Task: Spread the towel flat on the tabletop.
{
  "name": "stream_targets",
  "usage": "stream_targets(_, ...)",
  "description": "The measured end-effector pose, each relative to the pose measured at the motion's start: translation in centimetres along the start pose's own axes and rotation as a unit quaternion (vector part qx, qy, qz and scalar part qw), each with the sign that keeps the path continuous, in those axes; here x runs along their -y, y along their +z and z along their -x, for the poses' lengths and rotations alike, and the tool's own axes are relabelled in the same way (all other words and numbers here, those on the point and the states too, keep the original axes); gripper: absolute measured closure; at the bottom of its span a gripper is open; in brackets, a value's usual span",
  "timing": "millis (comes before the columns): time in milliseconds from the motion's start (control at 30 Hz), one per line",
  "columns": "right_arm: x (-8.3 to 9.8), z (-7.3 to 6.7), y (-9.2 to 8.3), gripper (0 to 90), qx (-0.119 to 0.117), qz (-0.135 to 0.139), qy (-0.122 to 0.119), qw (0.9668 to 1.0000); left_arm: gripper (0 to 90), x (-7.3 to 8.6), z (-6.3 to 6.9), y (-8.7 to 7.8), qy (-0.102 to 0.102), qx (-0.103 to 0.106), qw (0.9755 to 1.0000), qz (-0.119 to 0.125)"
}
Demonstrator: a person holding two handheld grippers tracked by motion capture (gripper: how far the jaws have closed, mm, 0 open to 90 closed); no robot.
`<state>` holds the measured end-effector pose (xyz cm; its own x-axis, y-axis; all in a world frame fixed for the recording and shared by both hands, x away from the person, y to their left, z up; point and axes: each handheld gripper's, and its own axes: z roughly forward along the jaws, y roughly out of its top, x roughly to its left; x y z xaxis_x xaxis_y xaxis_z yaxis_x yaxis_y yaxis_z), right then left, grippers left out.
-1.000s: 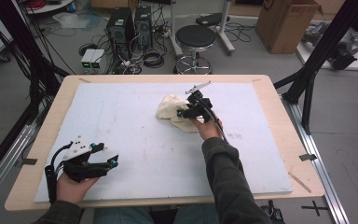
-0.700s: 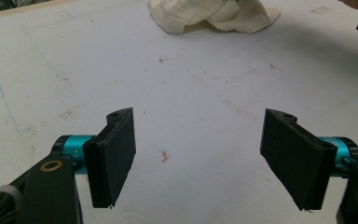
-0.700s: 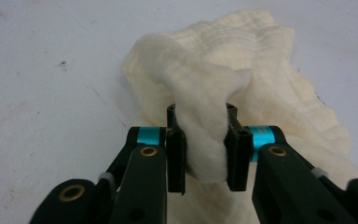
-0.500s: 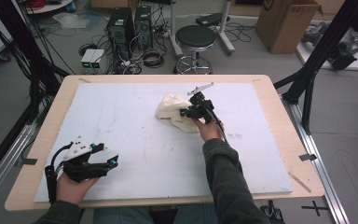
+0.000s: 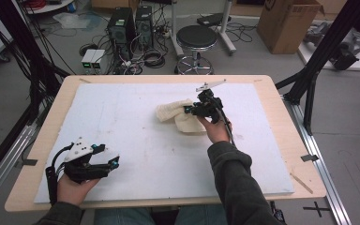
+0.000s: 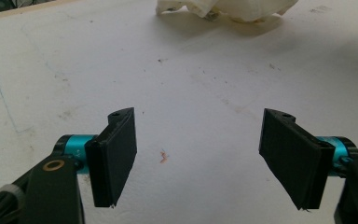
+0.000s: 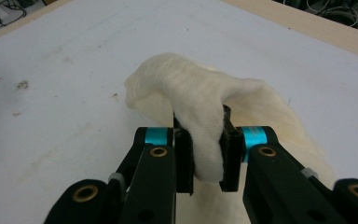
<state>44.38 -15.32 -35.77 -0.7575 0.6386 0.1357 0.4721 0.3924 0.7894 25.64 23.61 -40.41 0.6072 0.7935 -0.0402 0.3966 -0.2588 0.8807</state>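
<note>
Cloth (image 5: 178, 116) on the table (image 5: 272, 89), toward its far edge; left gripper (image 5: 104, 161) near the near-left corner.

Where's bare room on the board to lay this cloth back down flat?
The widest bare stretch of the white board lies between the cloth and the left gripper, running to the far left corner. A narrower strip is right of the right gripper. It is crowded only where that gripper pinches the bunched cloth.

Both grippers are black with teal collars and brass-coloured rivets behind flat black fingers (image 6: 114, 156), the left gripper (image 5: 107, 161) carries a grey three-cornered plate, and the person wears dark grey-green sleeves (image 5: 234, 183).
</note>
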Motion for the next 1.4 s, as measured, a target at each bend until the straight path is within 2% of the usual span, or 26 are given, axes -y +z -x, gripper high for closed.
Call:
stream_targets(200,-0.3,-1.4,-1.9,80.4,-0.016,0.009,-0.009,0.9998,28.8,0.0,0.2,0.0,0.003,0.001,1.0,0.002)
stream_targets(467,-0.5,-4.4,-3.5,80.5,-0.045,0.019,-0.026,0.9984,29.8,-0.1,0.3,-0.1,0.003,0.0,1.0,0.007)
stream_targets(567,-0.6,-5.5,-3.7,80.6,-0.054,0.023,-0.03,0.9978,30.0,-0.1,0.3,-0.1,0.006,0.002,0.9999,0.009)
stream_targets(633,-0.8,-6.0,-3.7,80.6,-0.065,0.027,-0.025,0.9972,30.1,-0.1,0.4,-0.1,0.007,0.002,0.9999,0.012)
stream_targets(700,-0.9,-6.4,-3.7,80.6,-0.067,0.028,-0.023,0.9971,30.2,-0.2,0.5,-0.1,0.007,0.003,0.9999,0.012)
stream_targets(733,-1.2,-7.0,-3.6,80.6,-0.077,0.034,-0.027,0.9961,30.2,-0.2,0.6,-0.2,0.008,0.005,0.9999,0.013)
stream_targets(900,-2.0,-8.1,-2.8,80.6,-0.079,0.025,-0.039,0.9958,30.2,-0.2,0.6,-0.2,0.01,0.008,0.9998,0.016)
stream_targets(967,-2.1,-8.1,-2.6,80.6,-0.075,0.021,-0.042,0.9961,30.3,-0.2,0.7,-0.2,0.009,0.007,0.9998,0.016)
stream_targets(1067,-1.9,-7.2,-1.1,80.5,-0.059,-0.003,-0.029,0.9978,30.4,-0.2,0.7,-0.2,0.008,0.008,0.9998,0.018)
stream_targets(1100,-1.9,-7.2,-1.1,80.5,-0.059,-0.003,-0.029,0.9978,30.4,-0.2,0.7,-0.2,0.01,0.008,0.9998,0.018)
stream_targets(1133,-1.4,-6.5,0.0,80.3,-0.049,-0.023,-0.018,0.9984,30.6,-0.2,0.8,-0.1,0.012,0.01,0.9997,0.017)
stream_targets(1267,0.4,-4.6,2.5,79.9,-0.027,-0.067,0.008,0.9974,30.9,-0.3,1.0,-0.1,0.017,0.014,0.9996,0.016)
stream_targets(1300,0.4,-4.6,2.5,79.9,-0.027,-0.067,0.008,0.9974,31.2,-0.3,1.0,-0.1,0.017,0.014,0.9996,0.016)
stream_targets(1333,1.5,-3.7,3.4,79.5,-0.02,-0.076,0.023,0.9966,31.8,-0.4,1.2,0.0,0.017,0.019,0.9995,0.019)
stream_targets(1400,2.2,-3.0,4.0,79.1,-0.004,-0.084,0.025,0.9961,32.4,-0.4,1.4,0.1,0.019,0.023,0.9994,0.018)
